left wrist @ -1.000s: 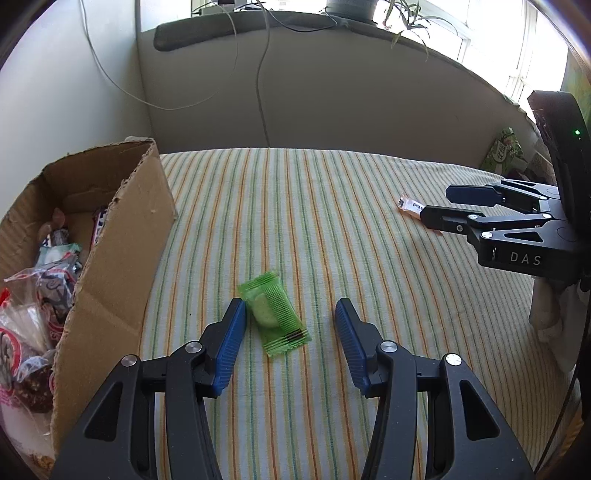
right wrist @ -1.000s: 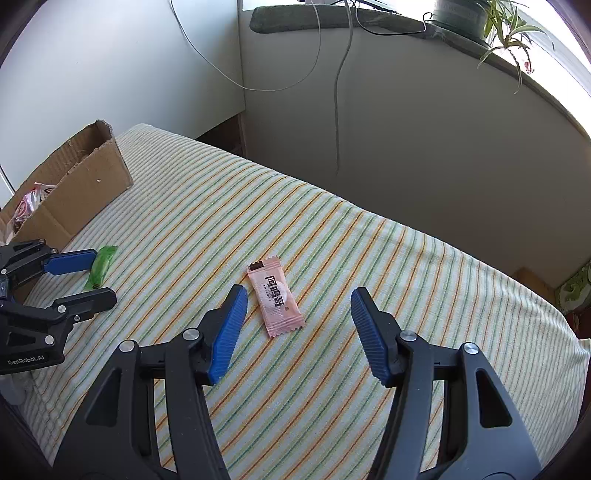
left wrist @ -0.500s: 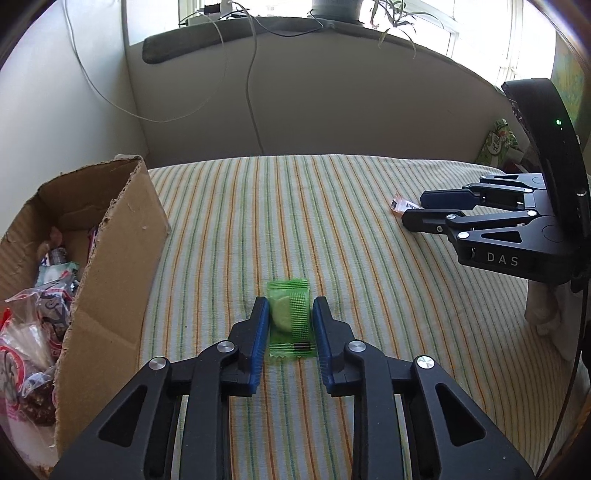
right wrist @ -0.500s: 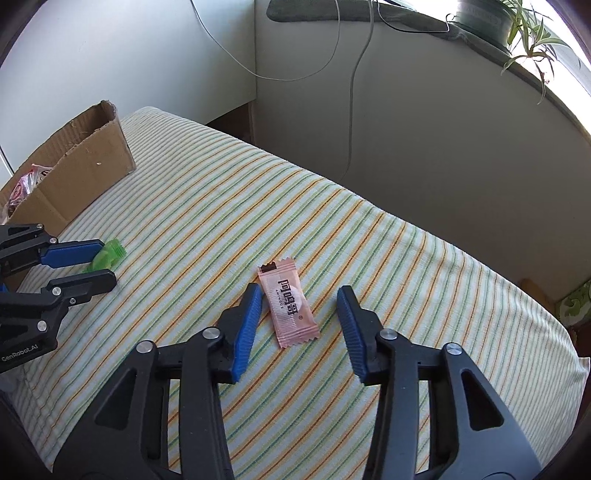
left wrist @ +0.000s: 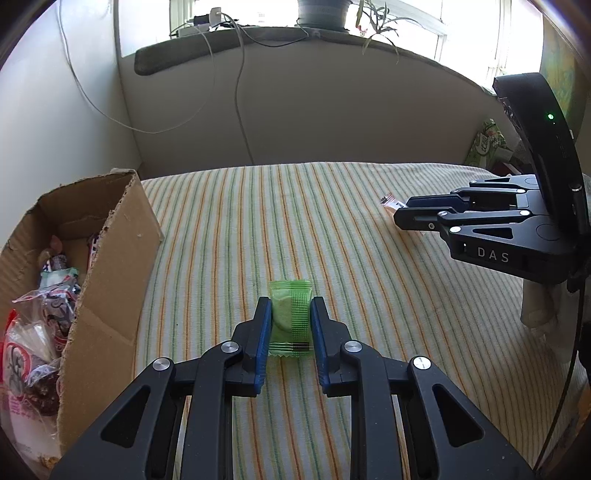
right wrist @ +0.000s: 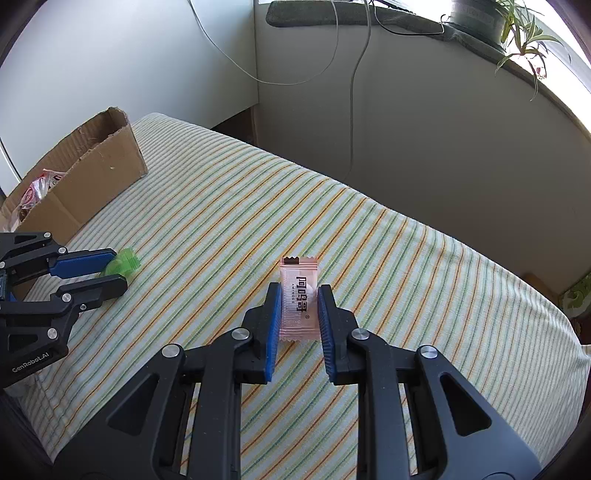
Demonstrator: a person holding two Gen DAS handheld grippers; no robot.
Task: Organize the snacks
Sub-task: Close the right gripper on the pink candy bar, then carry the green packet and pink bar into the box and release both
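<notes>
**Both grippers on snack packets**

The left gripper is clamped on a green packet lying on the striped cloth. The right gripper is closing its jaws on a pink packet, pads against its edges. Farther left stands a cardboard box holding bagged snacks.

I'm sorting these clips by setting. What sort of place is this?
Probably a room in a home: a striped tablecloth covers the table, a potted plant stands on the windowsill, and a cardboard box holds wrapped snacks.
</notes>
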